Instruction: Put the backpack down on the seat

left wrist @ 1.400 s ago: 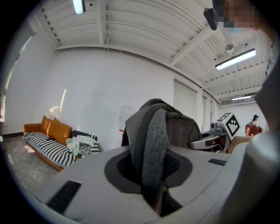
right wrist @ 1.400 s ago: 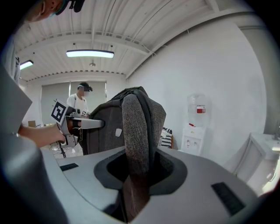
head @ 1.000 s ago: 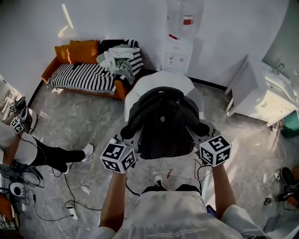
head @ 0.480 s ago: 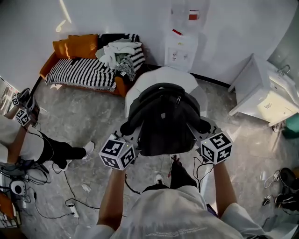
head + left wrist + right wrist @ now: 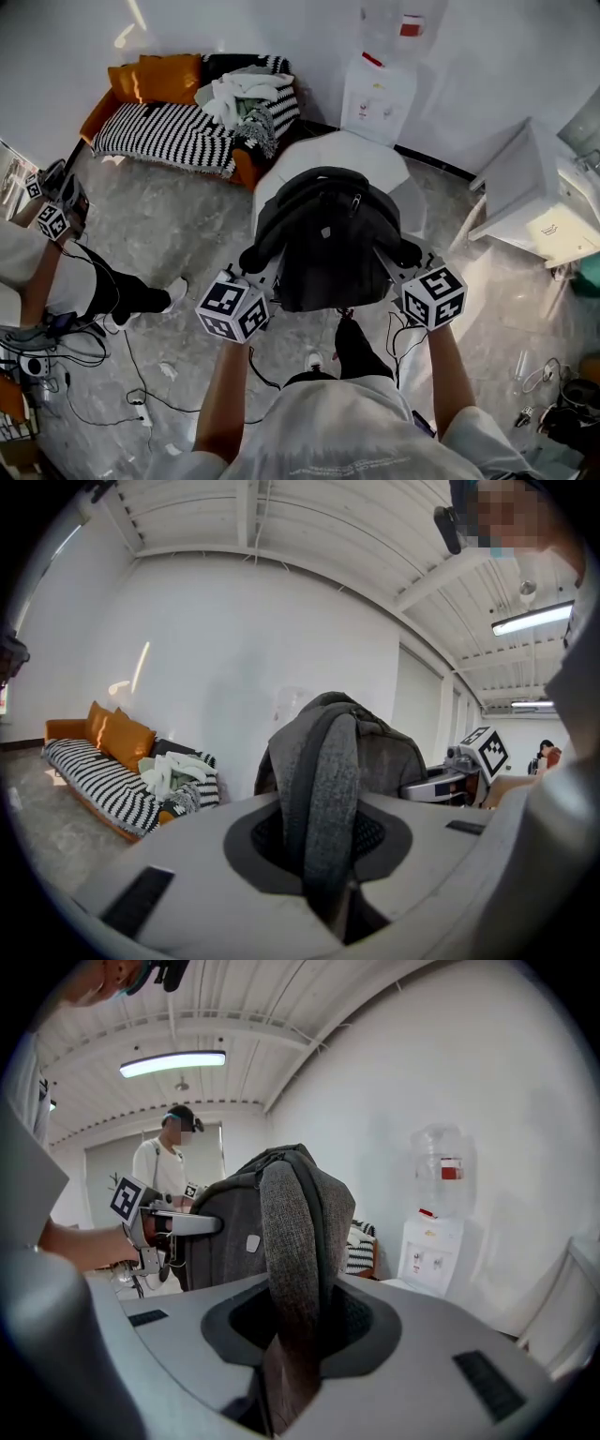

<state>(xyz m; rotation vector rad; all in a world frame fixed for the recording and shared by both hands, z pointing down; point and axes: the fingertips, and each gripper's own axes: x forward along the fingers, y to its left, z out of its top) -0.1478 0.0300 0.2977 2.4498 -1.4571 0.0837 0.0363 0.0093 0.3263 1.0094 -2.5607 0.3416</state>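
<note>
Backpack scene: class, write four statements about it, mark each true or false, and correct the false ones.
1. The left hand-held gripper is shut on a backpack strap. True.
2. The backpack lies on the striped sofa. False: it is held in the air near the white seat.
3. The right hand-held gripper is empty. False: it is shut on the other strap.
4. A water dispenser stands against the wall. True.

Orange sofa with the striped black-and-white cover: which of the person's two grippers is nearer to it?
Left. The left gripper grips the dark grey fabric backpack on the side facing the orange sofa; the right gripper grips its far side.
</note>
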